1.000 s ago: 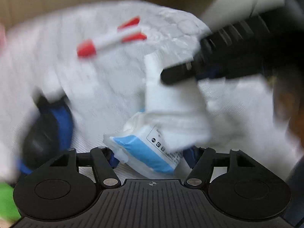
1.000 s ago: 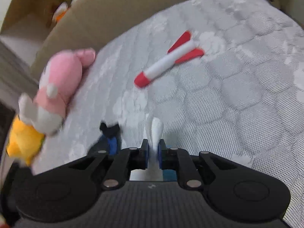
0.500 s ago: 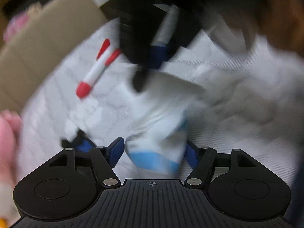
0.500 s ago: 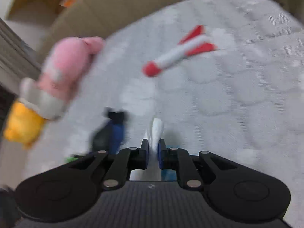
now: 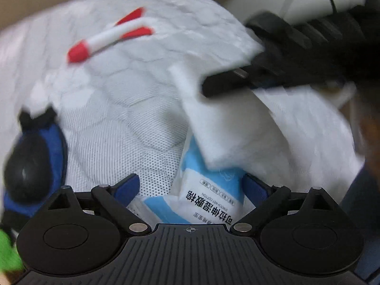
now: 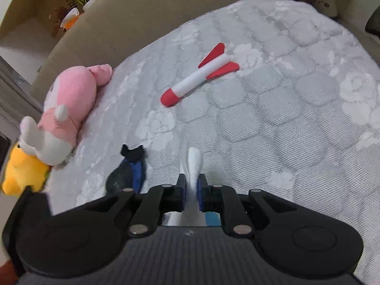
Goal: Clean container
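Observation:
A blue and white pack of wet cotton wipes [image 5: 209,194] lies on the white quilted mattress [image 5: 123,128] between the fingers of my left gripper [image 5: 192,187], which stand wide apart around it. My right gripper [image 6: 191,190] is shut on a white wipe [image 6: 194,163]. In the left wrist view the right gripper [image 5: 228,85] comes in from the upper right, pulling the white wipe [image 5: 228,128] up out of the pack.
A red and white foam rocket [image 6: 199,76] lies on the mattress [image 6: 285,118] farther off. A black and blue toy [image 6: 130,173] lies at the left. A pink plush [image 6: 68,99] and a yellow plush [image 6: 21,171] lie at the left edge. A beige headboard [image 6: 147,16] stands behind.
The left gripper swung back so the pack sits between its fingers again. The right gripper stays shut on the wipe, which is drawn further out.

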Tool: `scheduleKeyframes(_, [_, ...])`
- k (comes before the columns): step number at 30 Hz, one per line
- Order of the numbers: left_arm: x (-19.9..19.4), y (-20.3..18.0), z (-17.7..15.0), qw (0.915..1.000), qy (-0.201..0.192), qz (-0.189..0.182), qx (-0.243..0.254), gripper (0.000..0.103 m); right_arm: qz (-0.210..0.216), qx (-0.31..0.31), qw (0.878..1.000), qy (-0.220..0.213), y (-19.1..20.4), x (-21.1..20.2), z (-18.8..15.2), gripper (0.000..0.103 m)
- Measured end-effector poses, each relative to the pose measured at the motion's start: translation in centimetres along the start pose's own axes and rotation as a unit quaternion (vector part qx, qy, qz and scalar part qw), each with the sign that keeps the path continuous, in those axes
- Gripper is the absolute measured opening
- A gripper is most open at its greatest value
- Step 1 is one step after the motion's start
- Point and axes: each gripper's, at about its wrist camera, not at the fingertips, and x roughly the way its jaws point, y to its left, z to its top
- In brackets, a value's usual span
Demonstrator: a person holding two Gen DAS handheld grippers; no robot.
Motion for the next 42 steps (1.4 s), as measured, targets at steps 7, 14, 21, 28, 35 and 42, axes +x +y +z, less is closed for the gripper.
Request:
scheduleKeyframes(7, [0.0, 1.1, 0.5, 0.9826, -0.041, 0.162, 0.080, 0.062, 0.068, -0.040, 0.997, -0.018, 2.8, 0.8, 1.2, 0.012])
scheduleKeyframes(14, [0.4, 0.2, -0.4, 0.9814, -0.034, 0.159, 0.103, 0.069, 0.039, -0.118, 0.990, 0.072, 4.8, 6.3, 0.1, 0.012])
scheduleKeyframes(21, [-0.2, 1.5, -0.4, 0.9947, -0.015, 0.090, 0.047, 0.078, -0.036, -0.054, 0.994, 0.094, 1.2, 7.1, 0.9, 0.012])
scheduleKeyframes(28, [-2.8, 4.8, 0.8, 0.9972, -0.032, 0.010, -0.066, 0.095, 0.056, 0.039, 0.997, 0.023, -0.6, 3.8, 2.4, 0.012])
scheduleKeyframes(35, [-2.1, 4.4, -1.3, 0.9846, 0.098, 0.081, -0.120, 0.097, 0.094, 0.070, 0.993, 0.031, -1.6, 3.9, 2.7, 0.012])
scheduleKeyframes(42, [-3.2, 7.9, -2.2, 0.9408, 0.068, 0.001, -0.332, 0.102, 0.111, 0.034, 0.993, 0.030, -0.3, 3.6, 2.4, 0.016])
